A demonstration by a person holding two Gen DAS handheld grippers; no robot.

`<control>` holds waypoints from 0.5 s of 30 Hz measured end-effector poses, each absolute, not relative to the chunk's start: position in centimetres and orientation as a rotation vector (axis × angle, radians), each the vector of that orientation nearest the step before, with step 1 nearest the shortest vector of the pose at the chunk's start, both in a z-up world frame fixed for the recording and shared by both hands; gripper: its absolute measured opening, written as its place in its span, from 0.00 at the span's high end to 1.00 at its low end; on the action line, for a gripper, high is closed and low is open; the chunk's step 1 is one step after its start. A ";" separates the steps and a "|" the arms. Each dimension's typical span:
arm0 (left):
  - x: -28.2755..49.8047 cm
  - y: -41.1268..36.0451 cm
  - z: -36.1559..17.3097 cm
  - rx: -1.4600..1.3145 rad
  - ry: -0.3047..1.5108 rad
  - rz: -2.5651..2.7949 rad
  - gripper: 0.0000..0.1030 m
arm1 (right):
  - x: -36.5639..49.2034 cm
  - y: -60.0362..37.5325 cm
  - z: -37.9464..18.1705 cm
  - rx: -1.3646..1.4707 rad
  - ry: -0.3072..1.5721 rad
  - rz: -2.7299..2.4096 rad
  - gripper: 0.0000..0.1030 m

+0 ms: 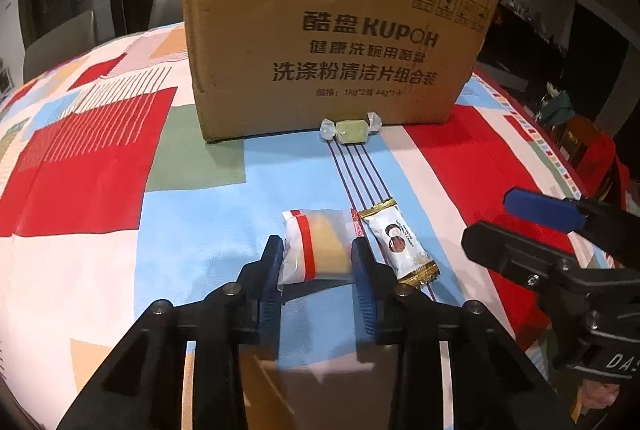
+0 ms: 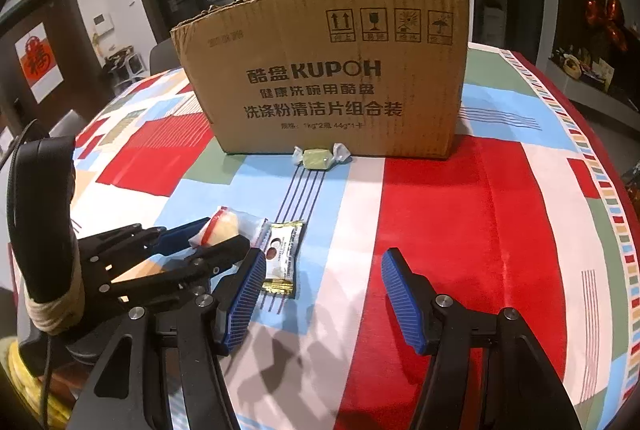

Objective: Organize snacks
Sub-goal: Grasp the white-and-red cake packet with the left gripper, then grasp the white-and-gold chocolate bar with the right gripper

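Your light's coming from overhead and it's decent on the tablecloth (image 2: pixel 460 214), colours pop, but the room behind the box (image 2: pixel 324 70) goes pretty dark, nearly black in the left wrist view. Shadows land soft and smeary on the cloth just in front of the right gripper (image 2: pixel 324 290). Heavy fisheye bend, black corners, table edges curve hard. Print on the box stays readable; near the lens things go a bit mushy.

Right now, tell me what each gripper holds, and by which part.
The left gripper clamps the clear red-striped snack packet across its middle, one pad on each side. The right gripper stands open, holding nothing.
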State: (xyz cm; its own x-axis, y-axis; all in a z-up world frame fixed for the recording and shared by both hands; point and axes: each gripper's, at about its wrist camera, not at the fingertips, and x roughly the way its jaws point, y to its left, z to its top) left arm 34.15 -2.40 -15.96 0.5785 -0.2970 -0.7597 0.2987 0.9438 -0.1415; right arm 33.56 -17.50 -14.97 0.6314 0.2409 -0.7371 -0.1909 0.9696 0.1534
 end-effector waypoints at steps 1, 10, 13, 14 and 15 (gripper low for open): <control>34.2 -2.3 -15.9 -0.005 0.888 -0.350 0.68 | 33.6 -17.4 -15.0 0.062 0.854 0.249 0.40; 33.3 -1.1 -15.3 -0.023 0.890 -0.323 0.69 | 34.2 -15.8 -15.5 0.049 0.876 0.286 0.47; 32.8 -0.7 -14.7 -0.020 0.875 -0.317 0.69 | 34.7 -15.2 -15.9 0.039 0.888 0.295 0.52; 32.7 -0.6 -14.5 -0.016 0.869 -0.316 0.69 | 34.9 -15.0 -16.1 0.035 0.895 0.295 0.56; 32.6 -0.6 -14.3 -0.010 0.863 -0.313 0.69 | 35.2 -14.8 -16.3 0.032 0.901 0.297 0.58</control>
